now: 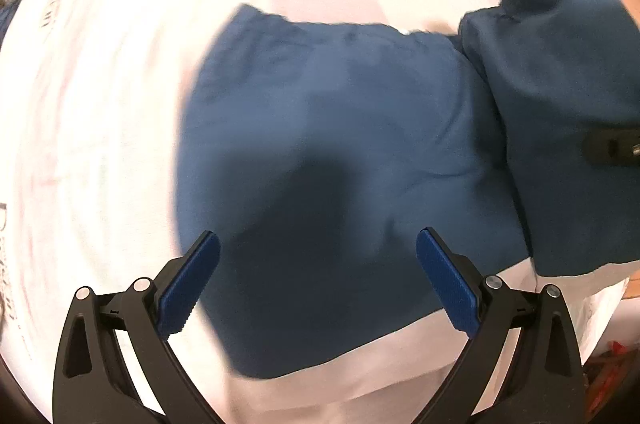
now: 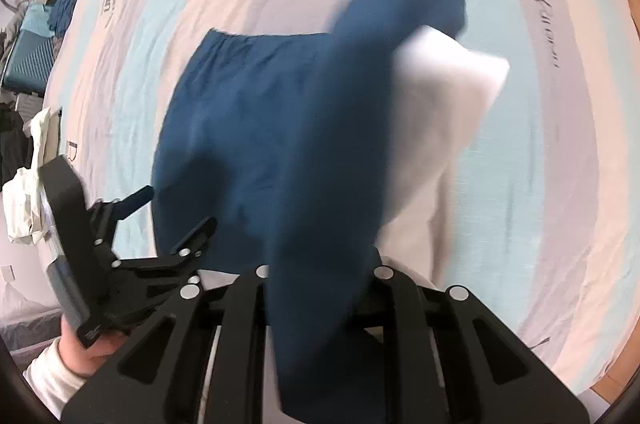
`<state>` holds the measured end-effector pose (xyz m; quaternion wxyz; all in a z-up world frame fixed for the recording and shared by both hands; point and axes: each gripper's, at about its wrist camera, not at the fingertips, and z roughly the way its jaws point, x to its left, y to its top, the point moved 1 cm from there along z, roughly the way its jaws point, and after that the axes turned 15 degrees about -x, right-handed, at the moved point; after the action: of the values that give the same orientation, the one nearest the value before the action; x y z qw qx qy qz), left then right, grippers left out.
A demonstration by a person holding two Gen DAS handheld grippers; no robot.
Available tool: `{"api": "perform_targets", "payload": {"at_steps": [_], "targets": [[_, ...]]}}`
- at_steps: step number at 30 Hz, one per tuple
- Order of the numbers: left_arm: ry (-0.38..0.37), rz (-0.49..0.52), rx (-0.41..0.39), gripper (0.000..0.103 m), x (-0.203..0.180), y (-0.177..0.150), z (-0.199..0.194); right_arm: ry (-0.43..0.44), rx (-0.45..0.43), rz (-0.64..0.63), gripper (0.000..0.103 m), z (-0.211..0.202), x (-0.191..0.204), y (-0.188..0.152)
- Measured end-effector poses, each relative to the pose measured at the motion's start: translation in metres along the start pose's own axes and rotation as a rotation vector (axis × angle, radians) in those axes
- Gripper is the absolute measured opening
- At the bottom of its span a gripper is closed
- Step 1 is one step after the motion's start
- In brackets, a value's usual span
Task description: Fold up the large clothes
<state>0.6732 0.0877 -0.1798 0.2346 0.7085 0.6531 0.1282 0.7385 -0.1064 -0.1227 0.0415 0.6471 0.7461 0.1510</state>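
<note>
Here the right claw grips a flap of the blue garment, probably a hem. The left claw hangs released above the cloth, which stretches away ahead of both.

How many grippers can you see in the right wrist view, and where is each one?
2. The right gripper fills the bottom centre, shut on the blue garment. The left gripper is at lower left beside the garment, open, held by a hand. Neither looks hidden.

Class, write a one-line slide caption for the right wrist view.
Right gripper shut on a lifted fold of the blue garment above the striped bedsheet; open left gripper alongside.
</note>
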Motion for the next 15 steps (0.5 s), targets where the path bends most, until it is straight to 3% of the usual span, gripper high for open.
{"api": "perform_targets", "payload": {"at_steps": [10, 15], "targets": [[0.041, -0.087, -0.022, 0.096, 0.106, -0.009, -0.041, -0.041, 0.041, 0.027, 0.014, 0.057, 0.073, -0.001], [0.05, -0.117, -0.022, 0.096, 0.136, -0.021, -0.057, -0.026, 0.018, 0.103, 0.014, 0.065, 0.091, -0.002]]}}
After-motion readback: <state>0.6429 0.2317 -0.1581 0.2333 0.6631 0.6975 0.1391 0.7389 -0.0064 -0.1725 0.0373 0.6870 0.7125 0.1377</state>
